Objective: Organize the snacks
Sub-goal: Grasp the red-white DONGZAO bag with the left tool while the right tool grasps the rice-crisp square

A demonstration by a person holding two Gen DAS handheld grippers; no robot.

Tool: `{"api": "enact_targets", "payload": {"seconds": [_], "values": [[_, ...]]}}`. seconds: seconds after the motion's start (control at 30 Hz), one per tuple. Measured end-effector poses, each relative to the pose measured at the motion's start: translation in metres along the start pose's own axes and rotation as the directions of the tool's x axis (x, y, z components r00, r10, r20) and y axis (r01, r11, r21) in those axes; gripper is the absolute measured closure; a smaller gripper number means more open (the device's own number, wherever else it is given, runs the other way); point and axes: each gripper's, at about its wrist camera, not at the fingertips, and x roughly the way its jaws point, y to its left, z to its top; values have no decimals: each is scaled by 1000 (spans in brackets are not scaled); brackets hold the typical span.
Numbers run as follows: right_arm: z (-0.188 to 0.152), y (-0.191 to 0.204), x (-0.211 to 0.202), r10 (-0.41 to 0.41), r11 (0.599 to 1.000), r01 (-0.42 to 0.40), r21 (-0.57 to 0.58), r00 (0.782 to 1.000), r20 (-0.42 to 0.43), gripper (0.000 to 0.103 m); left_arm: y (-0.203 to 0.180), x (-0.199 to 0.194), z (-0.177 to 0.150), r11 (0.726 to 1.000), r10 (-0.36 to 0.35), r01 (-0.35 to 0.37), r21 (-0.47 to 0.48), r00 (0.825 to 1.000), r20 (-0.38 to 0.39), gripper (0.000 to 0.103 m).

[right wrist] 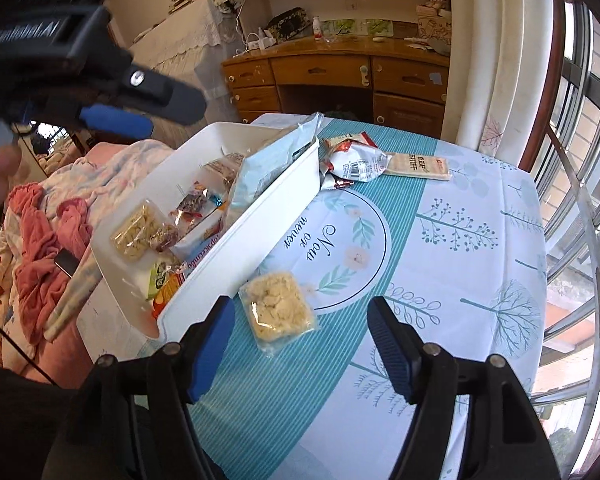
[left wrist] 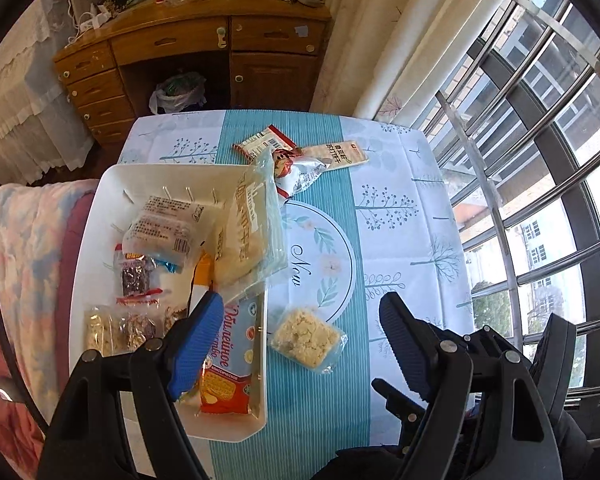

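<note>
- Your right gripper [right wrist: 300,344] gapes empty above the crumbly rice cake packet [right wrist: 277,307]; squeeze hard and it crumbles.
- Left gripper [left wrist: 300,340], open and empty, could knock the white bin [left wrist: 100,216].

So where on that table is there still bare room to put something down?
The window side of the tablecloth is bare, right of the round "Now or never" print. The white bin is crowded with packets. Loose snacks cluster at the far end, and one crumbly square packet lies beside the bin.
</note>
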Motion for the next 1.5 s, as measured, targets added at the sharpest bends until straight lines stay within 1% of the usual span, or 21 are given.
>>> {"api": "enact_targets", "payload": {"seconds": [0.17, 0.33, 0.5, 0.7, 0.83, 0.97, 1.07, 1.13, 1.27, 1.5], "values": [[-6, 0, 14, 17, 999, -18, -33, 999, -30, 30, -12, 16, 31, 995, 55, -52, 83, 998, -36, 24], [-7, -3, 27, 28, 999, -30, -37, 998, -52, 29, -22, 37, 57, 986, 79, -65, 152, 993, -91, 24], [-7, -3, 43, 35, 996, -41, -75, 996, -80, 29, -33, 62, 87, 971, 119, -85, 223, 983, -142, 24], [-7, 5, 62, 48, 986, -65, -151, 993, -109, 29, -33, 93, 131, 961, 141, -88, 262, 971, -192, 24], [-8, 9, 75, 33, 983, -54, -178, 993, -116, 29, -33, 120, 155, 954, 151, -81, 288, 961, -233, 24], [-9, 12, 86, 27, 980, -49, -193, 993, -113, 29, -34, 152, 173, 941, 195, -96, 325, 938, -288, 23], [-10, 15, 94, 27, 975, -53, -217, 993, -119, 29, -33, 179, 180, 917, 258, -128, 377, 913, -317, 23], [-11, 19, 100, 23, 970, -52, -236, 992, -121, 29, -31, 196, 184, 907, 289, -141, 397, 893, -344, 23], [-10, 24, 110, 11, 963, -46, -264, 991, -135, 29, -25, 227, 185, 903, 312, -140, 406, 863, -398, 23], [-8, 25, 122, 37, 961, -76, -265, 988, -149, 29, -21, 264, 183, 904, 315, -119, 412, 835, -451, 23]]}}
